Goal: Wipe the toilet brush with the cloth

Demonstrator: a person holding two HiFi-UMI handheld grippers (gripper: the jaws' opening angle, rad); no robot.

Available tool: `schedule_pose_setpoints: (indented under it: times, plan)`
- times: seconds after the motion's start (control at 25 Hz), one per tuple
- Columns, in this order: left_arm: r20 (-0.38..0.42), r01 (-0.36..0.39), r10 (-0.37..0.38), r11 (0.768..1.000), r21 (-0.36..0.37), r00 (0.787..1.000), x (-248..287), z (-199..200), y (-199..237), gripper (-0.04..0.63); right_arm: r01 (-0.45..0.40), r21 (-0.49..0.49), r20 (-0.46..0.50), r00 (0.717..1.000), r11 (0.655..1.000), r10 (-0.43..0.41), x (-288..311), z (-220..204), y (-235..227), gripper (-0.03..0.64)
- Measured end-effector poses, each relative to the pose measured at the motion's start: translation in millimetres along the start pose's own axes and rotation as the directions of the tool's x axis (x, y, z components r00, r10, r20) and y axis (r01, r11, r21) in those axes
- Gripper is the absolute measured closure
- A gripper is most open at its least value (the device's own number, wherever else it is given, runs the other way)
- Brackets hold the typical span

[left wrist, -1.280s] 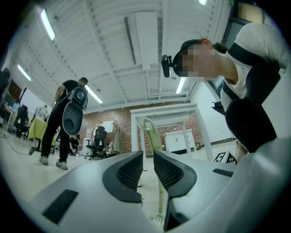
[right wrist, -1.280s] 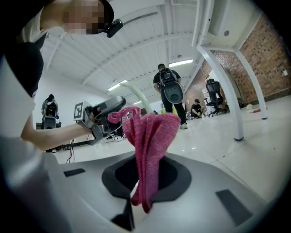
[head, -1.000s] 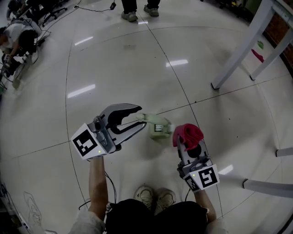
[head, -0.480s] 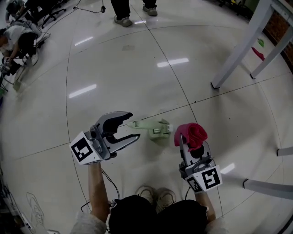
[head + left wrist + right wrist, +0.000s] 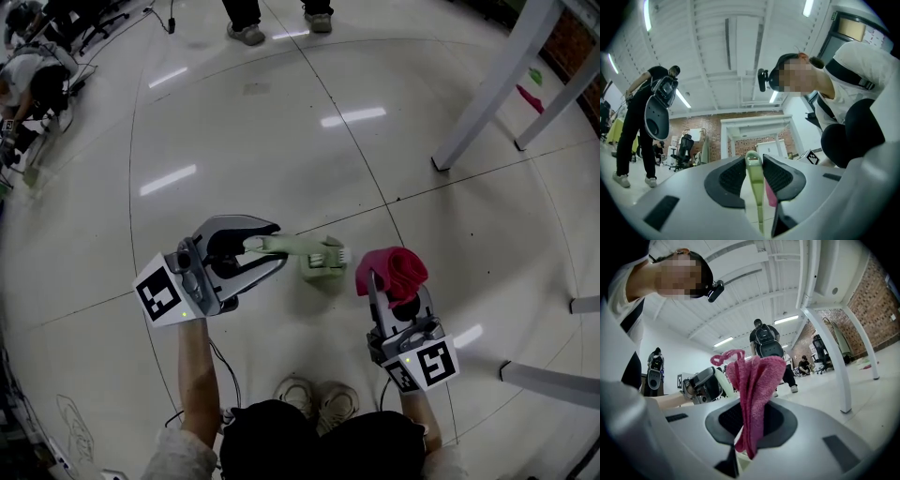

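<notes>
A: Nearest first, go.
B: Shoes at the bottom edge, on a glossy pale floor. A gripper on each side just ahead of them.

A: Left gripper?
B: Out from the person's left forearm, aimed across toward the middle. Fingers narrow, they have just been closing. The brush handle tip sits between them. In the left gripper view the pads look pressed on both sides of that tip.

A: Brush, where exactly?
B: Pale green. Handle end in the left fingers, bristle end toward the right, between the two grippers and just ahead of the shoes. Can't tell if the head touches the floor.

A: Right gripper?
B: Pointing forward, marker cube nearest the person. Fingers clamped on a pink cloth. The cloth bunches up above the pads and a short tail hangs below.

A: Cloth touching the brush?
B: No. Just beside the bristle end, a small gap shows in the head view.

A: Farther out?
B: White table legs at upper right, well apart from the grippers. A bystander's feet at the top edge. Another person low down at far top left, too small for detail.
</notes>
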State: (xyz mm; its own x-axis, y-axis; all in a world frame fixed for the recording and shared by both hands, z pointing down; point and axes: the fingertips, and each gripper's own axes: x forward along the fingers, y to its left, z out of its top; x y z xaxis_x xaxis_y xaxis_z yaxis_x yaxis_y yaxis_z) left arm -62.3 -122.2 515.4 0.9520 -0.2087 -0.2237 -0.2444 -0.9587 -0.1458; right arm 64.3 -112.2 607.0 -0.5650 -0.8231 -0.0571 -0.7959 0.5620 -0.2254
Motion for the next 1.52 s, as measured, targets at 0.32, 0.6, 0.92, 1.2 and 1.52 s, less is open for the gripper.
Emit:
schedule_pose_setpoints:
  times: [0.32,0.6,0.92,1.2,1.52]
  plan:
    - [0.05,0.03,-0.029,0.999,-0.024,0.998,24,5,13,0.485,-0.009,0.018,0.012,1.0,1.0,0.008,15,0,-21,0.586]
    - [0.064,0.023,-0.019,0.998,-0.062,0.998,63,77,56,0.488,0.011,0.004,-0.032,0.999,1.0,-0.011,54,87,-38,0.586]
    - [-0.032,0.016,-0.018,0.998,-0.058,0.999,144,368,94,0.488,-0.163,-0.104,0.02,0.986,0.981,0.166,98,431,74,0.586]
    - [-0.083,-0.009,0.008,1.0,-0.007,0.997,201,627,97,0.488,-0.337,-0.189,0.092,0.929,0.922,0.358,93,743,199,0.586]
    - [-0.004,0.048,-0.048,0.996,0.08,0.999,205,743,55,0.488,-0.351,-0.282,0.102,0.914,0.893,0.392,61,828,268,0.586]
